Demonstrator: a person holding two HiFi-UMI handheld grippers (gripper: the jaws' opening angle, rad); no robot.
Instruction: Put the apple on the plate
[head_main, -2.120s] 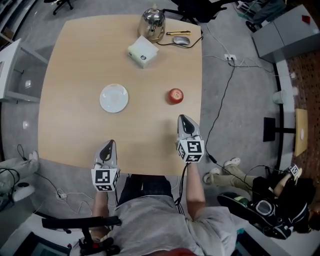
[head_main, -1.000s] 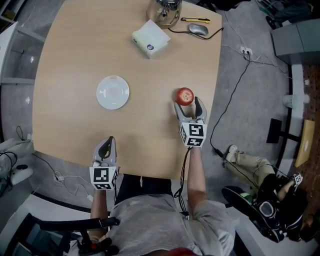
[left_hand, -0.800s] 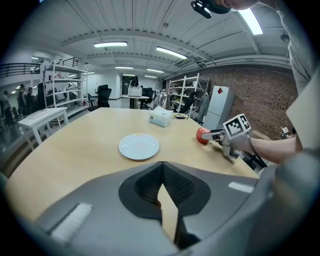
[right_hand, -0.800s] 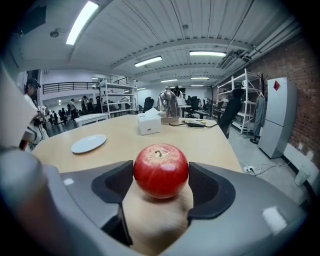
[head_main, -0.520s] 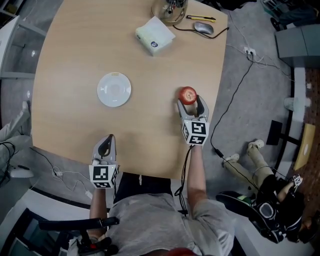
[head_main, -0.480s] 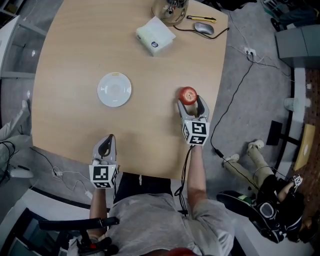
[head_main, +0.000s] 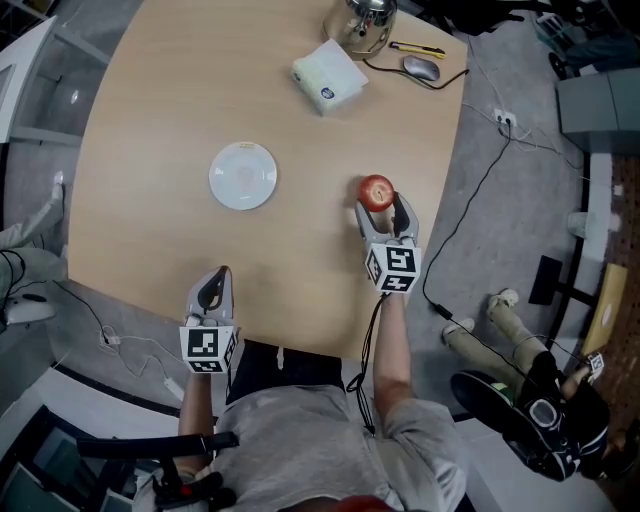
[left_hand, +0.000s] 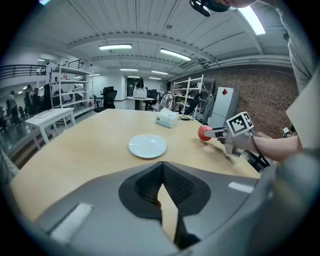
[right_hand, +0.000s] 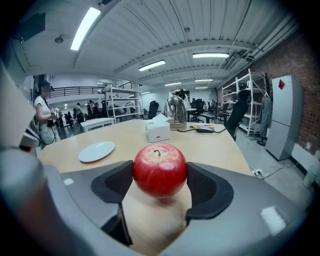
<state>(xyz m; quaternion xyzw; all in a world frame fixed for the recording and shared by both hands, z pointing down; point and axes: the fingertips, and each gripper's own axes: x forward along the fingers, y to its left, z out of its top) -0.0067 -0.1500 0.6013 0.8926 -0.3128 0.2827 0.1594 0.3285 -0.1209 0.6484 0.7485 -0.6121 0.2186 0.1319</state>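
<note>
A red apple (head_main: 377, 191) sits between the jaws of my right gripper (head_main: 380, 206) near the table's right edge. In the right gripper view both pads press the apple (right_hand: 159, 170) at its sides, so that gripper (right_hand: 159, 176) is shut on it. The white plate (head_main: 244, 175) lies empty to the left of the apple, about a plate's width and a half away; it shows at the left in the right gripper view as the plate (right_hand: 96, 151). My left gripper (head_main: 214, 286) rests at the table's near edge, its jaws shut on nothing, with the plate (left_hand: 147, 145) ahead of it.
At the far side of the wooden table (head_main: 150, 100) stand a white tissue box (head_main: 330, 76), a metal kettle (head_main: 368, 20), a computer mouse (head_main: 422, 68) and a yellow pen (head_main: 418, 47). Cables trail on the floor right of the table.
My right gripper moved forward to the apple and closed around it. The left gripper stayed at the near edge. The head view shifted a little.
</note>
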